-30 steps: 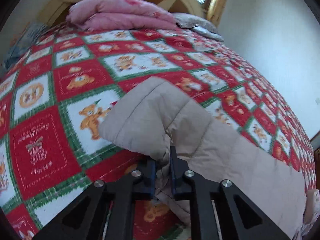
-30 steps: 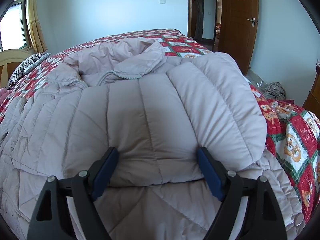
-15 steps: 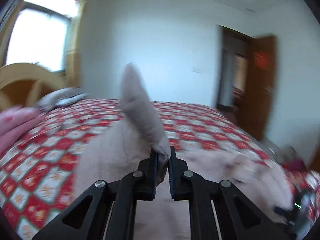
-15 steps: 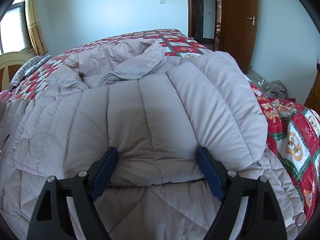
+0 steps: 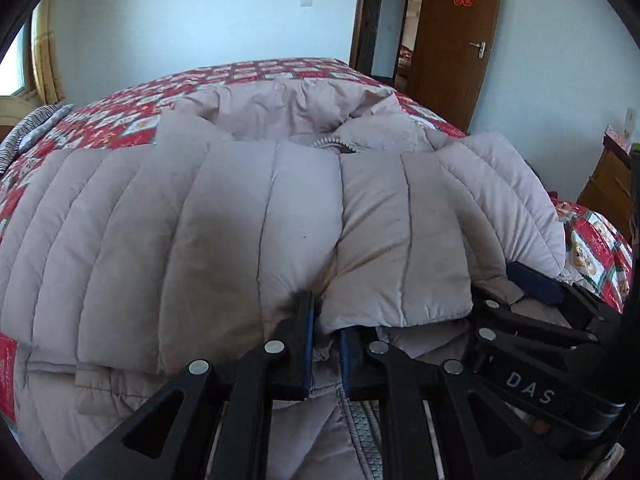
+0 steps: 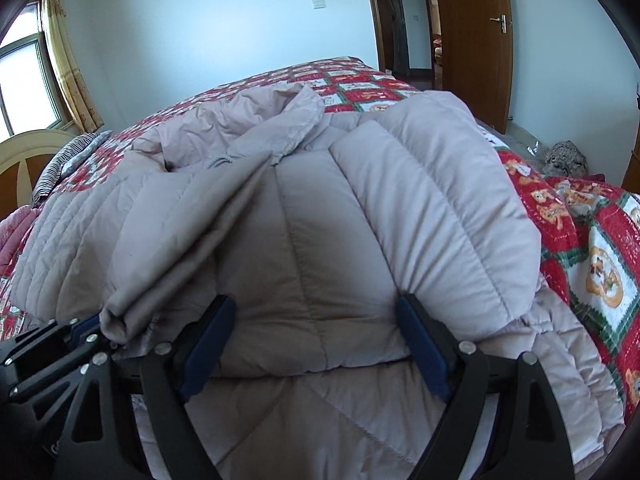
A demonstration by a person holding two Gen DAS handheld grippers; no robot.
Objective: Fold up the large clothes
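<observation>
A large beige quilted down coat (image 5: 248,216) lies on the bed, with both sleeves folded across its body. My left gripper (image 5: 326,320) is shut on the cuff of the left sleeve (image 5: 168,240), which lies over the coat. My right gripper (image 6: 316,336) is open, its blue pads either side of the folded right sleeve (image 6: 304,264). The right gripper also shows at the right of the left wrist view (image 5: 532,280). The left gripper shows at the lower left of the right wrist view (image 6: 80,328).
The bed has a red, white and green bear-patterned cover (image 6: 592,256). A striped pillow (image 5: 32,128) and a wooden headboard (image 6: 24,160) are at the far left. A brown door (image 5: 460,40) and a wooden dresser (image 5: 608,188) stand to the right.
My left gripper has carried the left sleeve up off the bed cover and over, laying it across the coat beside the right sleeve. The right gripper has stayed open on its sleeve.
</observation>
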